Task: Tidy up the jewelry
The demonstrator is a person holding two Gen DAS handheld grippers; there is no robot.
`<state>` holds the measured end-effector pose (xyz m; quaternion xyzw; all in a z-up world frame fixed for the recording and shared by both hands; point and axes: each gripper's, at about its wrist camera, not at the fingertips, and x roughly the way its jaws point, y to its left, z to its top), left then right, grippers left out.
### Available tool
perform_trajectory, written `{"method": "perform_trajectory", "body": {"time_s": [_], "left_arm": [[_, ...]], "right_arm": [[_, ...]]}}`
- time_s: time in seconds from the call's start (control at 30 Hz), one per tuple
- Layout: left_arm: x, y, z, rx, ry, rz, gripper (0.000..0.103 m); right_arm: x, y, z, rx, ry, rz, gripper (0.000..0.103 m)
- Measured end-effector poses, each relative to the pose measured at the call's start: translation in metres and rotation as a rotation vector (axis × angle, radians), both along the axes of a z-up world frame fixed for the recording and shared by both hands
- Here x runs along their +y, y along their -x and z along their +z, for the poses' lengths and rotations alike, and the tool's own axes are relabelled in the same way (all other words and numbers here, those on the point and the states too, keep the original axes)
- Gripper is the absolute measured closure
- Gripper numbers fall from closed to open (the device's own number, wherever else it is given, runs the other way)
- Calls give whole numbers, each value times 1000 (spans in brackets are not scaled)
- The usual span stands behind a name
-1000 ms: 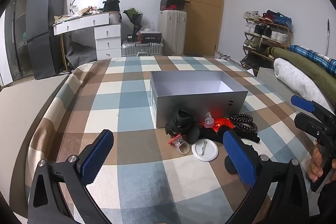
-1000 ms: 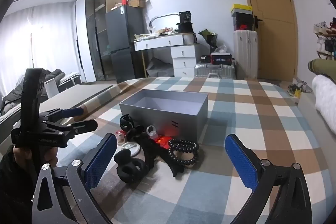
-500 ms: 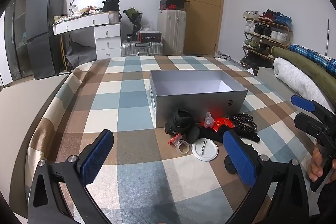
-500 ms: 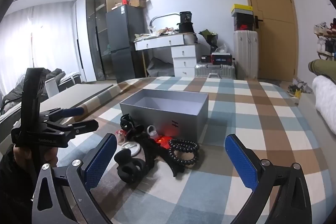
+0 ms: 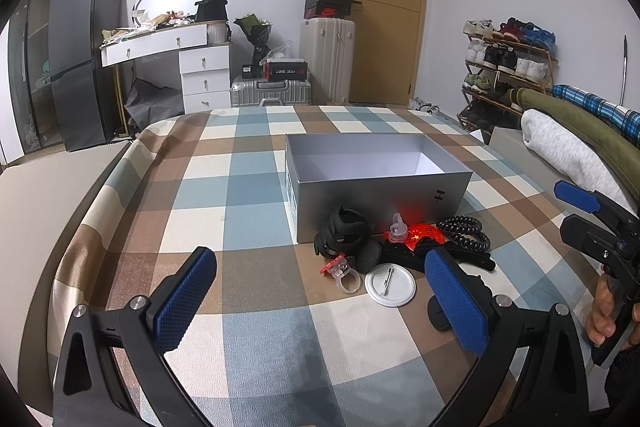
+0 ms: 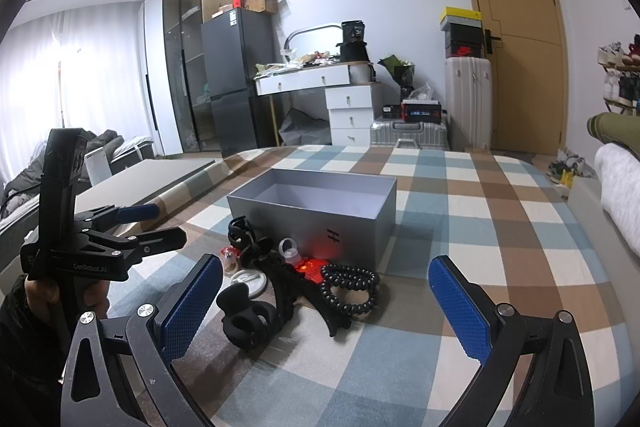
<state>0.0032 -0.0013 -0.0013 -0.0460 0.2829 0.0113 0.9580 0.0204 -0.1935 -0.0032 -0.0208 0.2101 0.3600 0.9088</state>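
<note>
Both the left gripper (image 5: 320, 301) and right gripper (image 6: 325, 305) gape wide, empty; tangled hair claws (image 6: 248, 319) at centre frame risk snagging the coil tie (image 6: 352, 287).

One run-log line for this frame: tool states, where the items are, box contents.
left tool: open, empty | right tool: open, empty | jewelry pile: on bedspread, in front of box | grey box: open, nothing visible inside | stage: nothing picked

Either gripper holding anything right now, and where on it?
Nothing held. Left gripper and right gripper are both open, above the checked cloth.
</note>
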Motion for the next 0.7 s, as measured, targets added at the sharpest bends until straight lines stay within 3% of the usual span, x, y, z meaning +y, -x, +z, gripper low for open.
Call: {"method": "perform_trajectory", "body": {"time_s": [0.7], "left_arm": [[0, 0, -1, 1, -1, 1, 1]], "right_arm": [[0, 1, -1, 0, 0, -4, 0]]}}
